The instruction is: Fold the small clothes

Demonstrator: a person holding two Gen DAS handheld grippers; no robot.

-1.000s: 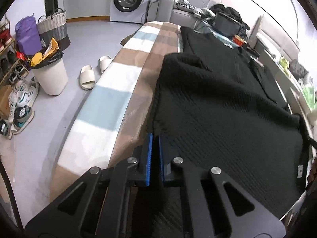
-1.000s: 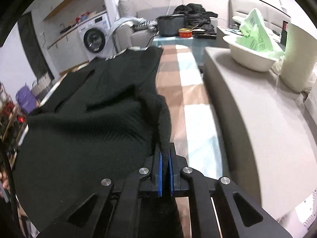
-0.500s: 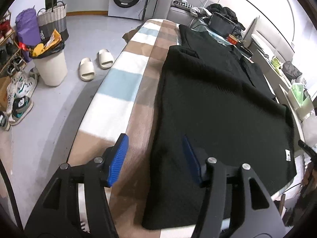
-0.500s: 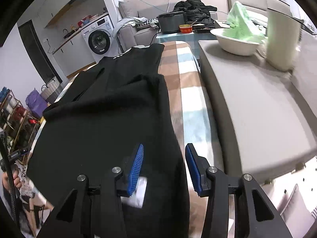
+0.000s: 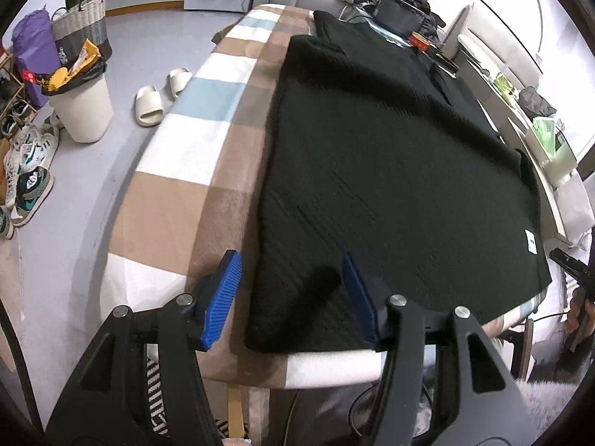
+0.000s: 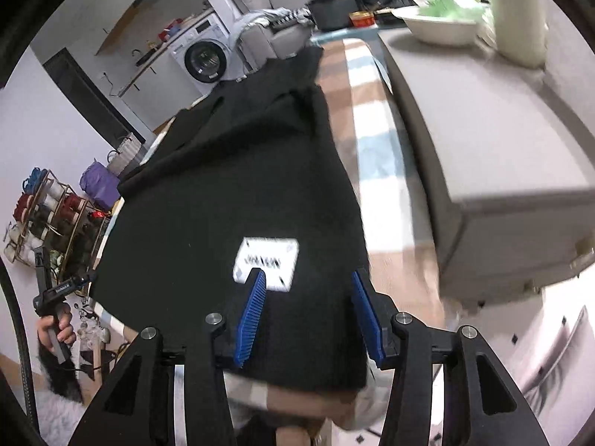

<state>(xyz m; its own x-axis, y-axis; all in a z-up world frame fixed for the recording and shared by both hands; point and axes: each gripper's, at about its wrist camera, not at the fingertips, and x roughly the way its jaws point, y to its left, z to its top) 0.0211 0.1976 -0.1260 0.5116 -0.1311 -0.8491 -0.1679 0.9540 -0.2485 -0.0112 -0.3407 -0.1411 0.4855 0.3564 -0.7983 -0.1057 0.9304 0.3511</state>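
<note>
A black knitted garment (image 5: 390, 171) lies flat on a checked brown, white and blue blanket (image 5: 178, 148) over a table. Its near hem reaches the table's front edge. My left gripper (image 5: 290, 264) hangs open over the garment's near left corner, and its pads touch no cloth. In the right wrist view the same garment (image 6: 241, 186) shows a white label (image 6: 266, 262) by the hem. My right gripper (image 6: 308, 277) hovers over the near right corner with its jaws opening; cloth lies below them, not pinched.
To the left, the floor holds a white bin (image 5: 81, 107), slippers (image 5: 148, 106) and shoes (image 5: 29, 186). A grey counter (image 6: 483, 130) with a white bowl (image 6: 442, 29) borders the table's right side. A washing machine (image 6: 204, 57) stands at the back.
Both grippers were shut on the garment's edges a second ago. They have let go, opened and drawn back toward the near table edge, and the garment now lies flat.
</note>
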